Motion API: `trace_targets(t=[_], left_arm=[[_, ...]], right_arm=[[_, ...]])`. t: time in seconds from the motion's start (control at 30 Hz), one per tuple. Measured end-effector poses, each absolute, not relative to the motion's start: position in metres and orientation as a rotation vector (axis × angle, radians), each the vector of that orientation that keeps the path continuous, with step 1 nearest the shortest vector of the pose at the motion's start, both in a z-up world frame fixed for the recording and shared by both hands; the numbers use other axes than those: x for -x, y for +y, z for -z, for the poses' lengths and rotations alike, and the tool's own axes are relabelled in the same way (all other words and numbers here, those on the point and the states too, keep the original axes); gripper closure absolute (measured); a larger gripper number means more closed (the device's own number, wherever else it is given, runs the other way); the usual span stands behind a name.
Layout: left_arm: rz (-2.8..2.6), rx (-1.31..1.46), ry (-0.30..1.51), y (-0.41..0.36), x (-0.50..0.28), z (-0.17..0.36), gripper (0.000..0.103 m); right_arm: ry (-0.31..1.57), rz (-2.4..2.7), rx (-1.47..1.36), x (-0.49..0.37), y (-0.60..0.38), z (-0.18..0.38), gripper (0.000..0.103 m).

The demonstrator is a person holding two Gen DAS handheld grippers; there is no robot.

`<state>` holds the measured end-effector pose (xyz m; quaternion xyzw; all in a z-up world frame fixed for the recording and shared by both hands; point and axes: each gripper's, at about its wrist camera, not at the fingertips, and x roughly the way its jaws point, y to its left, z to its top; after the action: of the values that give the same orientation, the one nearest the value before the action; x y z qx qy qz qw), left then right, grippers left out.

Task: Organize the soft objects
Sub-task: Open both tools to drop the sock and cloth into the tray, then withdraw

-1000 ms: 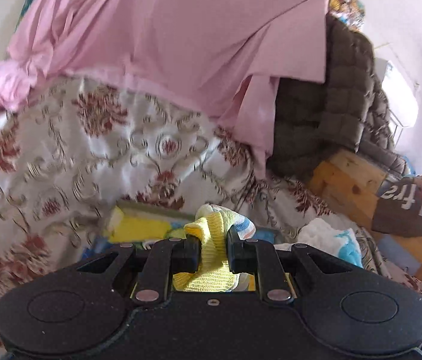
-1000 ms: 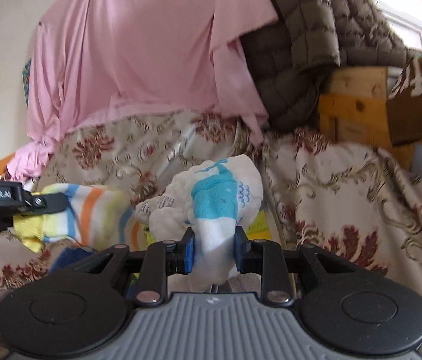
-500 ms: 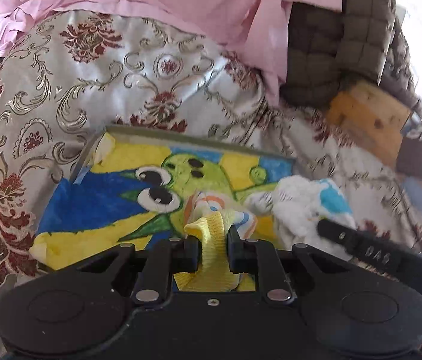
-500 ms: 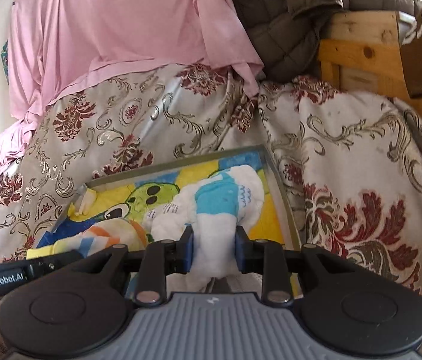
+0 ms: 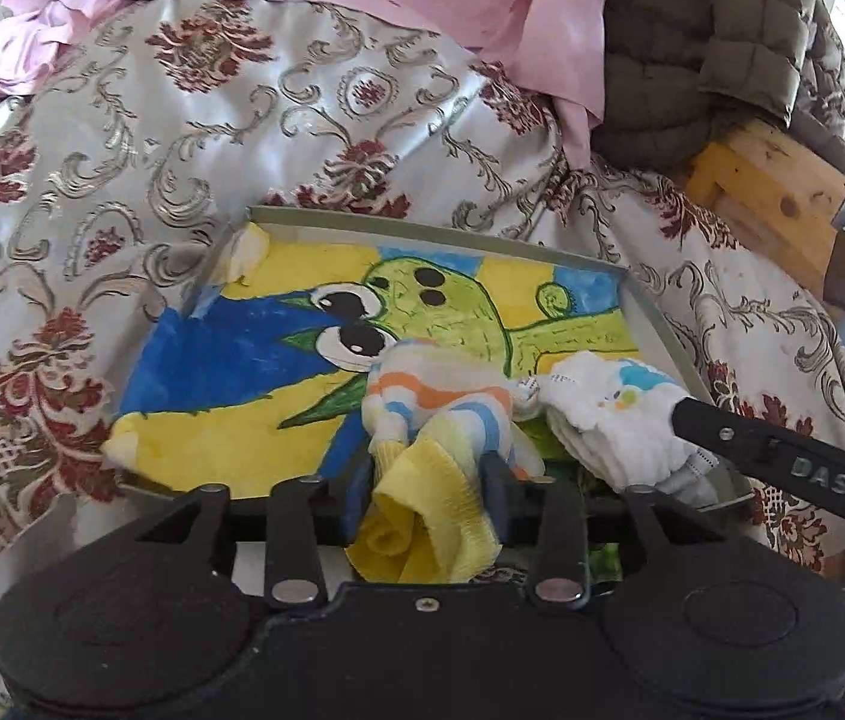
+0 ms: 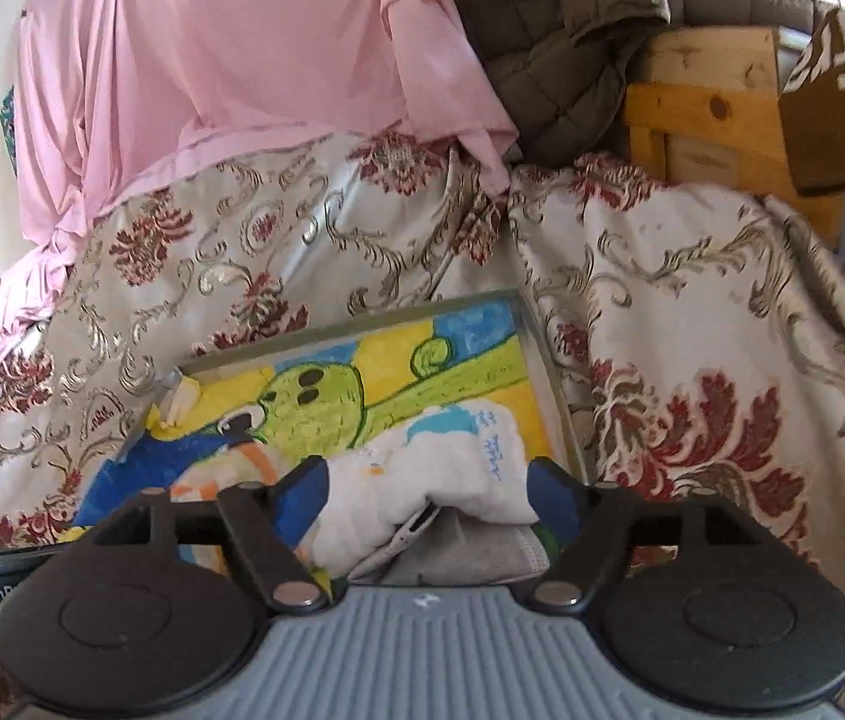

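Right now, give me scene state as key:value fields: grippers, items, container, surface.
left gripper: shut on the yellow-cuffed striped sock, held low over the tray
right gripper: jaws spread wide, either side of the white cloth bundle with blue print; no grip
white bundle: resting in the tray's near right corner, beside the striped sock
container: shallow grey-rimmed tray lined with a green cartoon drawing on yellow and blue
surface: silvery bedspread with dark red floral pattern
background: pink sheet, brown quilted jacket
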<state>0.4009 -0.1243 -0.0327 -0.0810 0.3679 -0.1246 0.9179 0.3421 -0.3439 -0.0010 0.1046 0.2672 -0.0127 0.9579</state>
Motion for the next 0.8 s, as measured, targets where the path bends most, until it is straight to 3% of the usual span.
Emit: trace_targets(t=[0.1, 0.5, 0.73, 0.8], left_arm=[[0.240, 0.173, 0.733, -0.119, -0.392, 0.025, 0.047], [0.215, 0.179, 0.515, -0.096, -0.322, -0.030, 0.026], [0.215, 0.197, 0.405, -0.083, -0.270, -0.057, 0.017], [0.213, 0.208, 0.381, -0.078, -0.254, -0.063, 0.008]], right_arm=[[0.503, 0.023, -0.217, -0.324, -0.341, -0.013, 0.016], [0.291, -0.014, -0.093, -0.241, -0.309, -0.060, 0.002], [0.196, -0.016, -0.049, -0.191, -0.290, -0.076, 0.000], [0.178, -0.010, -0.036, -0.176, -0.286, -0.079, 0.000]])
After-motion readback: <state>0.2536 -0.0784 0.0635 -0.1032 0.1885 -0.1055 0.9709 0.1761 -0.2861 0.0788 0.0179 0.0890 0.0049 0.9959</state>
